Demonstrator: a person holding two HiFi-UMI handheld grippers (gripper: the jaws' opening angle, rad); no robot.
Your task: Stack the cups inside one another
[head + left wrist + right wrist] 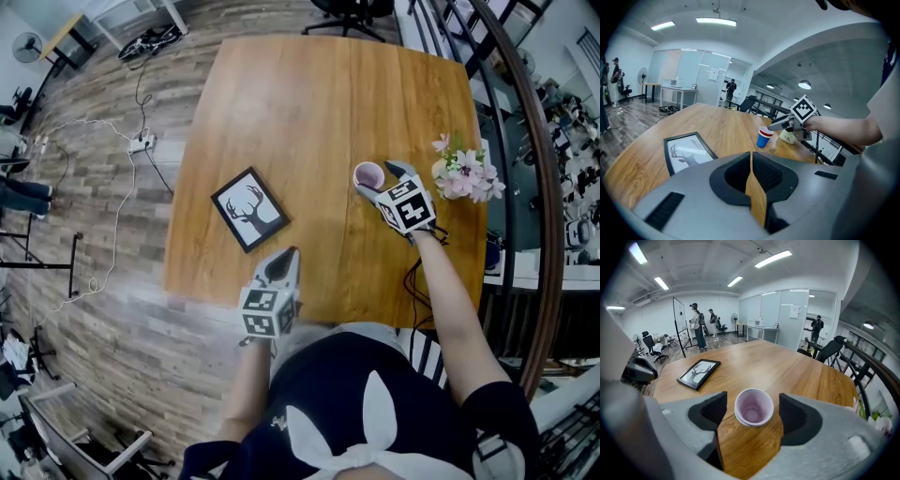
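While the stacked cups (368, 174) stand near the table's (309, 94) right edge, the right gripper (382, 180) brackets them, jaws spread wide with a gap on either side. The left gripper (280, 263) hangs clenched, empty, by the near edge.

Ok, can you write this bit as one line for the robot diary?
cup stack: red inside blue, on table | right gripper: open, jaws either side of stack, not touching | left gripper: shut, empty
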